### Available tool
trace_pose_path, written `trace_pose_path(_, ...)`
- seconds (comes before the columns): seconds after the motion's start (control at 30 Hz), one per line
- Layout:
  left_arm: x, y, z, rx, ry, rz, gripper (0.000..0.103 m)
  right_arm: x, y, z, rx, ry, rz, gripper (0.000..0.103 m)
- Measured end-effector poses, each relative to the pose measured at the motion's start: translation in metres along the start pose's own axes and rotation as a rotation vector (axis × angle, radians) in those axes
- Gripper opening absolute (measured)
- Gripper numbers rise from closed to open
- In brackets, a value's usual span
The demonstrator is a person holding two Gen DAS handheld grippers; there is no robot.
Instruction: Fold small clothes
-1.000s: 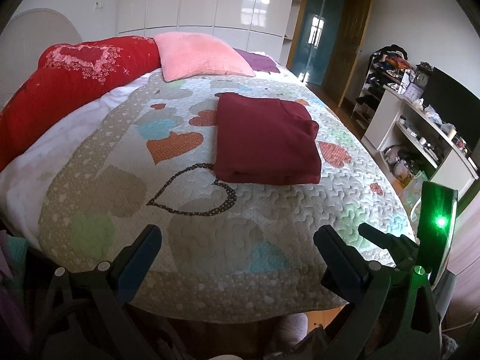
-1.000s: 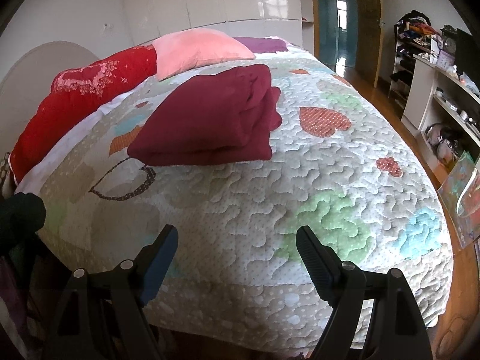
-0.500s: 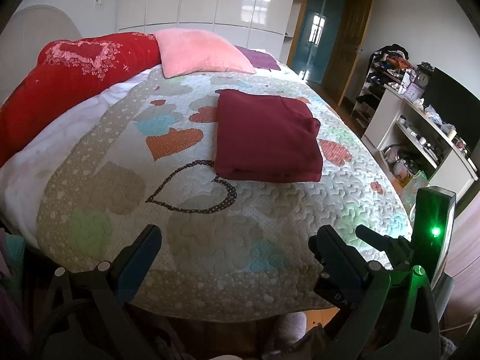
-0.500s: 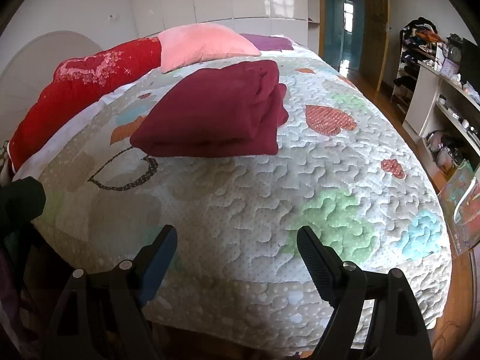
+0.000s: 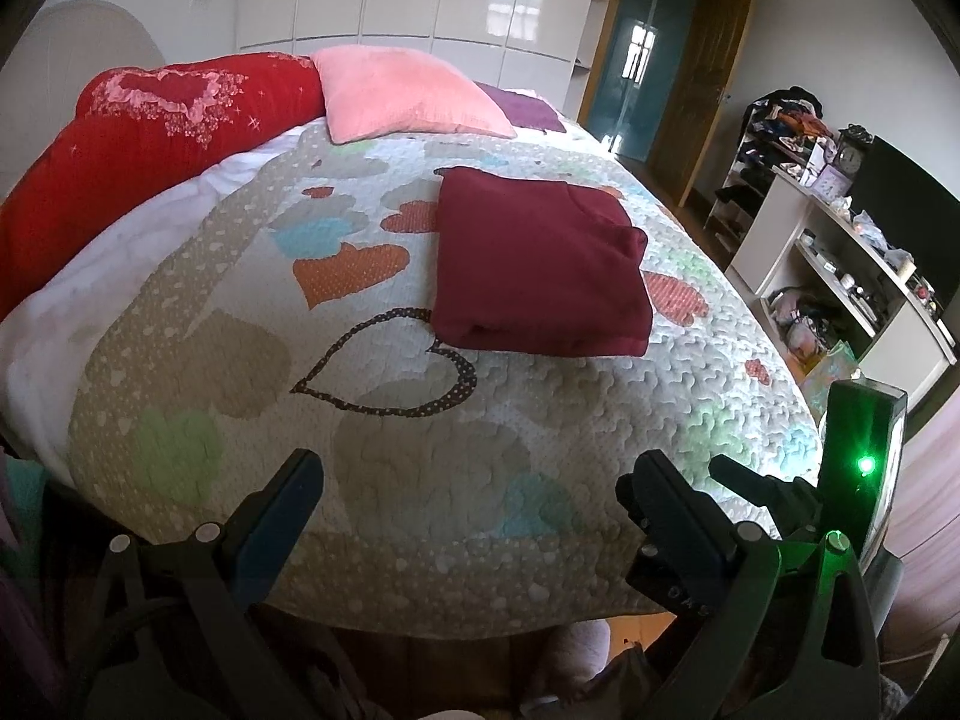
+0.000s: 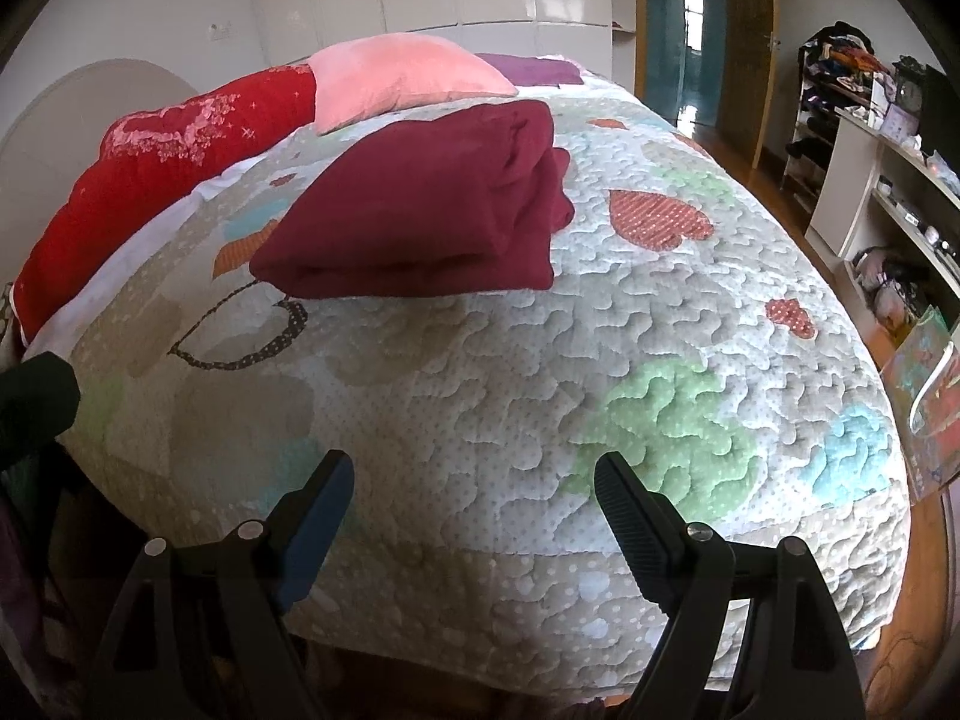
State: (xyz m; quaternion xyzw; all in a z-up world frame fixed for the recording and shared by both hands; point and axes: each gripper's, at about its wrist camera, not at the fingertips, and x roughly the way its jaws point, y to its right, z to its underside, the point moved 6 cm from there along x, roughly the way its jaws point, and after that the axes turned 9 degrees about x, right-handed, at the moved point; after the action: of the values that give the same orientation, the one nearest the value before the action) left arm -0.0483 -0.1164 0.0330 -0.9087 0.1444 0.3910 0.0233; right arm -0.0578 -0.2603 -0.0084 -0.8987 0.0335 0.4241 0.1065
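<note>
- Maroon garment (image 5: 540,264), folded into a thick rectangle, lying mid-bed on the heart-patterned quilt (image 5: 420,420), well short of the pink pillow (image 5: 402,96).
- Looks soft and light, likely limp and prone to unfolding if lifted by one layer only; rounded fold facing the grippers, loose edges stacked on the right side.
- Best taken at the two near corners, pinching through all layers.
- Left gripper (image 5: 474,480) spread wide, empty, well apart from the cloth.
- Right gripper (image 6: 474,480) likewise spread and empty.
</note>
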Motion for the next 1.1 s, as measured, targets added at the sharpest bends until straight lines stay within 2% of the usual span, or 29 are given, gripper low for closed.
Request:
trace_pose_path(0.67,0.011,-0.004,0.008,-0.030,-0.058,0.016,0.103,0.017,0.004,0.012,0.015,-0.076,0.013,0.087)
trace_pose_path(1.1,0.013,-0.005,0.009,-0.035,-0.067,0.019,0.103,0.020,0.002,0.015,0.010,-0.083,0.022,0.089)
